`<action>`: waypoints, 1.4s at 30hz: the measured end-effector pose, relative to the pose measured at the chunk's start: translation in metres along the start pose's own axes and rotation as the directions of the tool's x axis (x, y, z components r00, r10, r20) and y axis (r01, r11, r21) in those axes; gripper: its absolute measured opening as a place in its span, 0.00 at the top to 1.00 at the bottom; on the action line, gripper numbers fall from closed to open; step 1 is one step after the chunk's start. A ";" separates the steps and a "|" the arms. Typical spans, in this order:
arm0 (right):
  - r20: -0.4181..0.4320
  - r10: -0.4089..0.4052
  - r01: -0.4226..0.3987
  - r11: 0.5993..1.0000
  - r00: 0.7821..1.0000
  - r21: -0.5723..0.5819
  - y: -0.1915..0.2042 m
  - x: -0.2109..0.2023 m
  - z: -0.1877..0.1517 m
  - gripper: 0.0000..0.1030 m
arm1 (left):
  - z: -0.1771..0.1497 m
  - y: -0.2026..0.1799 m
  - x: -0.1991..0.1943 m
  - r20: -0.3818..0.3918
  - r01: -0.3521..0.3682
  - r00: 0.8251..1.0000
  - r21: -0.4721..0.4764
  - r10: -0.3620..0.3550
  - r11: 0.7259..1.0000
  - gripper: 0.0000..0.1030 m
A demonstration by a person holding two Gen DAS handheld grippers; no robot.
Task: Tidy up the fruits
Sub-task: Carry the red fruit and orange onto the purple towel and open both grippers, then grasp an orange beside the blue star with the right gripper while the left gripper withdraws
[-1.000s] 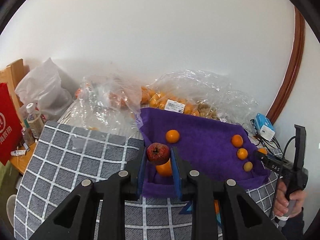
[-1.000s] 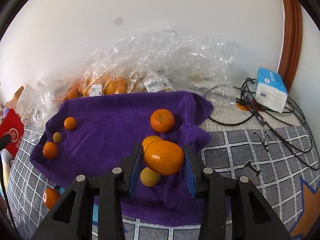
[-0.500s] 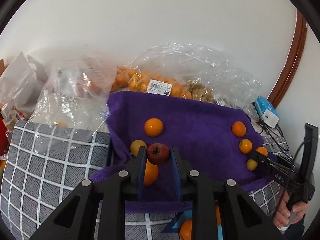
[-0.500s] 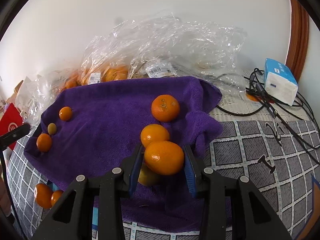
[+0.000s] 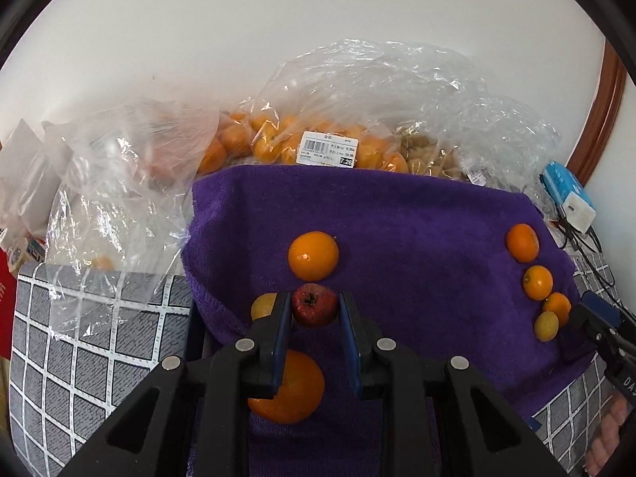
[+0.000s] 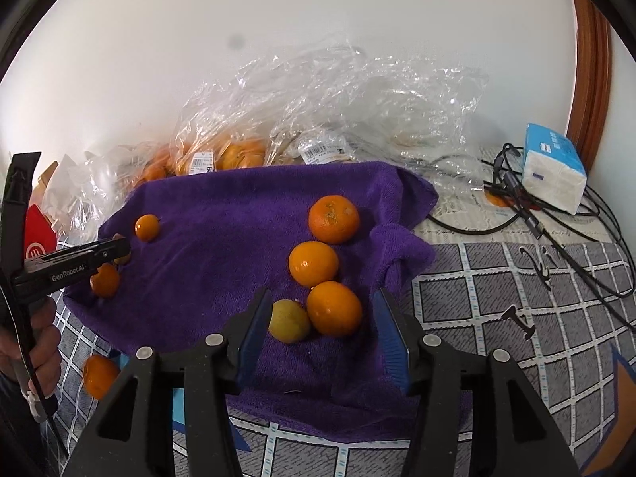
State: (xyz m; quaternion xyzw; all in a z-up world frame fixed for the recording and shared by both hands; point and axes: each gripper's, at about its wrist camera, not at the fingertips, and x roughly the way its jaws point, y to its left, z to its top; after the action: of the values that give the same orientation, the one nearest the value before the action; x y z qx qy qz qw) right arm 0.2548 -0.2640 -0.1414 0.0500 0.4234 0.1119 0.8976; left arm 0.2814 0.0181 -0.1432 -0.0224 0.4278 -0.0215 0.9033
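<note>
**Red fruit in my left fingers, orange just set down from my right**

My left gripper (image 5: 315, 310) is clamped on a small red fruit (image 5: 314, 305), stem end facing the camera, held just above the purple towel (image 5: 417, 238). Beside its left finger sits a small yellow fruit (image 5: 264, 305); a large orange (image 5: 313, 255) lies just beyond, and another orange (image 5: 292, 393) lies beneath the gripper body, partly hidden.

My right gripper (image 6: 324, 318) stands wide open, touching nothing. Between its fingers rest an orange (image 6: 334, 308) and a yellowish fruit (image 6: 289, 321), touching each other on the towel. Two more oranges (image 6: 313, 263) (image 6: 334, 218) line up behind them towards the towel's far right corner. So the right-hand group reads as a loose row of four.

In the right wrist view my left gripper shows side-on at the towel's left edge, near two small oranges (image 6: 147, 227) (image 6: 105, 280). One orange (image 6: 99, 374) sits off the towel on the checked cloth (image 6: 497, 278), and bags of fruit (image 5: 318, 139) wait by the wall.

I judge I am mid-sort: right hand finished a placement, left hand about to make one. The red fruit is the only one of its kind in view, so it needs its own bare patch of towel. Next I should lower it clear of the neighbouring fruit, ease the fingers apart gently so it does not roll, and send the right hand after the stray orange.
</note>
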 end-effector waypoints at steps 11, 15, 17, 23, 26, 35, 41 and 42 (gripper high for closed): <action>0.033 -0.034 0.033 0.999 0.999 0.031 0.006 -0.030 0.000 0.49 | 0.004 0.010 -0.026 0.009 0.010 1.000 -0.020 -0.010 1.000 0.67; 0.040 -0.045 0.044 0.999 0.998 0.018 0.022 -0.046 -0.009 0.49 | -0.007 0.023 -0.061 0.066 0.026 0.998 -0.037 -0.024 0.999 0.56; 0.039 -0.051 0.051 0.999 0.998 0.010 0.031 -0.052 -0.015 0.49 | -0.018 0.031 -0.074 0.089 0.021 0.996 -0.041 -0.017 0.999 0.56; 0.006 -0.069 0.069 0.998 0.998 0.000 0.055 -0.060 -0.034 0.56 | -0.064 0.062 -0.089 0.079 0.001 0.997 -0.102 0.007 0.995 0.56; -0.009 -0.057 0.057 0.998 0.998 -0.029 0.068 -0.062 -0.044 0.56 | -0.088 0.079 -0.089 0.065 -0.026 0.997 -0.148 0.036 0.989 0.56; -0.074 -0.007 0.000 0.996 0.997 -0.089 0.116 -0.042 -0.065 0.57 | -0.129 0.110 -0.079 0.038 -0.008 0.999 -0.205 0.016 0.979 0.56; -0.117 0.028 -0.038 0.995 0.993 -0.089 0.136 -0.026 -0.067 0.64 | -0.135 0.108 -0.087 0.086 0.070 0.995 -0.211 -0.053 0.975 0.56; -0.129 0.034 -0.045 0.996 0.991 -0.082 0.138 -0.022 -0.068 0.64 | -0.135 0.107 -0.087 0.090 0.053 0.995 -0.208 -0.035 0.977 0.56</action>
State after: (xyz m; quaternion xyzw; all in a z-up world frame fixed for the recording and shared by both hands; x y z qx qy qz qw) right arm 0.1668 -0.1359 -0.1422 0.0128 0.4739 0.1505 0.8675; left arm 0.1238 0.1271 -0.1675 -0.1279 0.3880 0.0048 0.9127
